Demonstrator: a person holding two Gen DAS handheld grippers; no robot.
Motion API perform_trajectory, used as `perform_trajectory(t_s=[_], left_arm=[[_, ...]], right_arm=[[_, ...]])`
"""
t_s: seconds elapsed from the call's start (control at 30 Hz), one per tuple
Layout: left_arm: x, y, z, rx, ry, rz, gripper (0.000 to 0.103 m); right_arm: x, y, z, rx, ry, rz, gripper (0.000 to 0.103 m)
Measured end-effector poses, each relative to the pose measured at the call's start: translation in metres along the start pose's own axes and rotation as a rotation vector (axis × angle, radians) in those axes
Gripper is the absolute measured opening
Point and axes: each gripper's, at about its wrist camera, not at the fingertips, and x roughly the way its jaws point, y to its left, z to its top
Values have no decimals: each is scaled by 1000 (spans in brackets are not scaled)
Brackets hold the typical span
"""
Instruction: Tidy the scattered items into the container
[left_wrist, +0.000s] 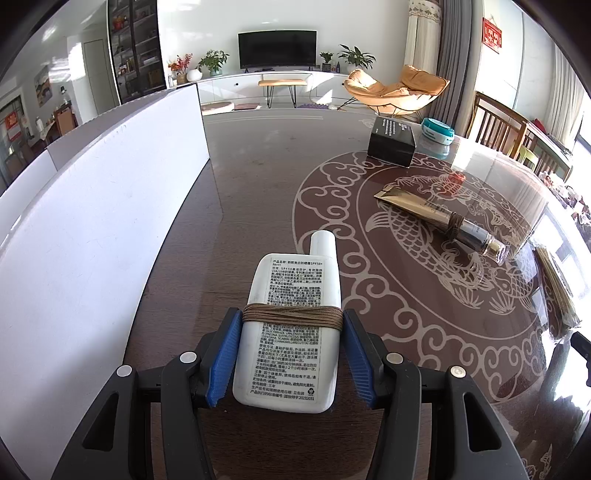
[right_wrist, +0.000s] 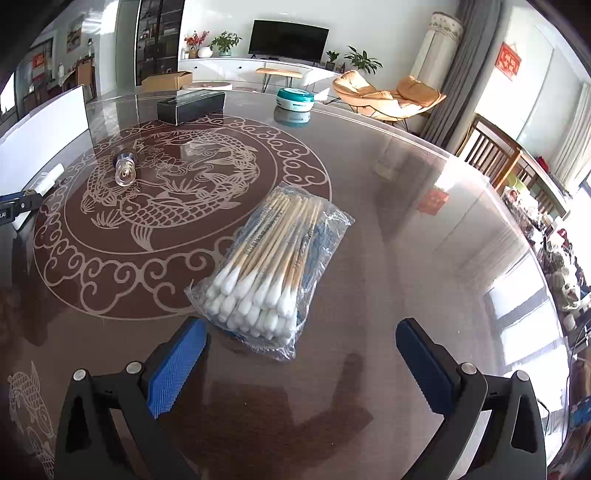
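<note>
The left wrist view shows the left gripper (left_wrist: 291, 328) clamped on a white bottle (left_wrist: 290, 325), blue pads pressed against both of its sides. The bottle is flat and rectangular, its cap pointing away from the camera, its back label printed in small black text, with brown cord wound around its middle. It is held above the dark glass-topped table (left_wrist: 258, 184), just beside the white container wall (left_wrist: 110, 206) on the left.

Only this view shows the gold tube (left_wrist: 439, 218) lying full length on the fish pattern (brown cord around it too).

The right wrist view shows the right gripper (right_wrist: 301, 350) with its jaws wide apart and nothing between them. Just ahead of them lies a clear bag of cotton swabs (right_wrist: 273, 266), white tips nearest the camera. A black box (right_wrist: 191, 106) and a teal-lidded jar (right_wrist: 295, 98) sit at the far edge.
</note>
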Motion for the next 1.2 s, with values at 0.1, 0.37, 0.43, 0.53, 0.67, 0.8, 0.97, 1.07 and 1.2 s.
perform_trajectory(t_s=[0.1,0.37,0.43,0.53,0.67,0.8,0.97,1.07,1.2], left_arm=[[0,0,0,0,0,0,54],[0,0,0,0,0,-1,54],[0,0,0,-1,0,-1,54],[0,0,0,0,0,-3,55],[2,-7,-1,14,7,-7,67],[3,-8,-1,4,10,-2,69],[5,-2,3,6,12,0,71],[7,-1,4,5,13,1,72],[8,-1,4,7,20,2,79]], right_arm=[[-5,-21,-5,158,12,116,103],[29,18,26,68,37,71,103],[32,19,27,79,31,74,103],[31,19,25,89,21,68,103],[32,20,25,88,21,67,103],[31,19,26,88,21,67,103],[31,19,26,89,21,67,103],[31,19,26,89,21,67,103],[31,19,26,89,21,67,103]])
